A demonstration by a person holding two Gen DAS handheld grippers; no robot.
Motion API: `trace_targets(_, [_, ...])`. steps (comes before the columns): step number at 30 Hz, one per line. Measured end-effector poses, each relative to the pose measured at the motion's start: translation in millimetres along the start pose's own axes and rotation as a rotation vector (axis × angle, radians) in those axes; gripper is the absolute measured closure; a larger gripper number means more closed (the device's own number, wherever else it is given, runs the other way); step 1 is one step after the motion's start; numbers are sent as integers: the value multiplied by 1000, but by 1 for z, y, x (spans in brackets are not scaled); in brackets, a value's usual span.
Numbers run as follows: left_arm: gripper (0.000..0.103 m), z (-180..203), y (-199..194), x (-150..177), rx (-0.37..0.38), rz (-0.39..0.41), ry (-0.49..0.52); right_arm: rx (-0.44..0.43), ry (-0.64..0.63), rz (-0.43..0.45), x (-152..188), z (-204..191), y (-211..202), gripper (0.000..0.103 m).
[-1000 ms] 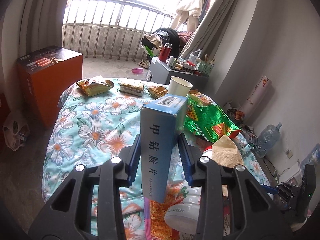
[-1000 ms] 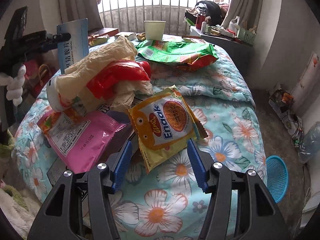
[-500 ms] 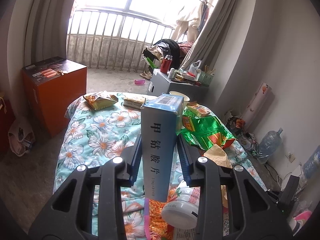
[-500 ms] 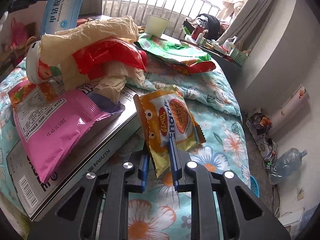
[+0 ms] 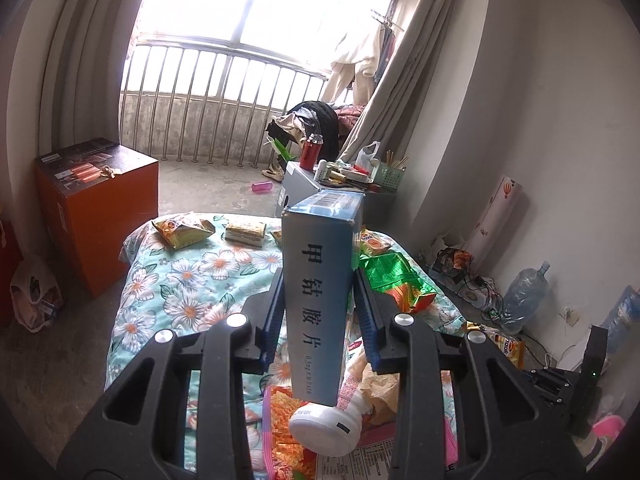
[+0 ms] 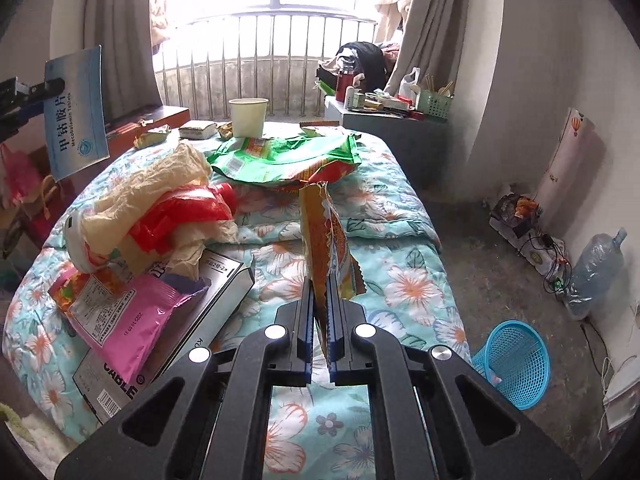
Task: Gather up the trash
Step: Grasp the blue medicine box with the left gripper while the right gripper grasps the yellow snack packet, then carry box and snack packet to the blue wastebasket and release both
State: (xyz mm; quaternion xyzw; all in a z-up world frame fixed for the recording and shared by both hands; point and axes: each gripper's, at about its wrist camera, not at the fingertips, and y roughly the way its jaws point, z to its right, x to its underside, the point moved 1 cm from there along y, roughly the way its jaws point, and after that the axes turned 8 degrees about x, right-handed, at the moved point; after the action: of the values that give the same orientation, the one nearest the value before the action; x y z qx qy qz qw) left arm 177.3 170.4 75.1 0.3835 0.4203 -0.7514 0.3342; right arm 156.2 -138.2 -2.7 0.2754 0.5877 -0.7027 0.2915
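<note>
My left gripper point(image 5: 318, 312) is shut on a tall blue medicine box point(image 5: 320, 280) and holds it upright above the bed; the box also shows at the left of the right wrist view point(image 6: 76, 112). My right gripper point(image 6: 320, 312) is shut on a yellow snack packet point(image 6: 324, 240), lifted edge-on above the floral bedspread point(image 6: 400, 288). A trash heap lies on the bed's left: a cream bag point(image 6: 156, 188), red wrapper point(image 6: 180, 216), pink packet point(image 6: 124, 316) and a white bottle point(image 5: 324, 428). A blue mesh basket point(image 6: 512, 360) stands on the floor at the right.
A green snack bag point(image 6: 288, 156), paper cup point(image 6: 248, 116) and small packets point(image 5: 184, 232) lie at the bed's far end. An orange cabinet point(image 5: 96, 216) stands left, a cluttered grey stand point(image 6: 384, 120) beyond. A water bottle point(image 6: 596, 272) and cables lie by the right wall.
My right gripper closed on the yellow snack packet and lifted it off the bed, turning it edge-on. My left gripper rose higher with the blue box.
</note>
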Motion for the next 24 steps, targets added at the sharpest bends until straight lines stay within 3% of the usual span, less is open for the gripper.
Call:
trace_targets(14, [72,56,-5,-23,114,38,83,37,124,93,-8,39,-25,98])
trace_targets(24, [73,135,25,-35,243,-8,194,96,261,158,6,90,-46,98])
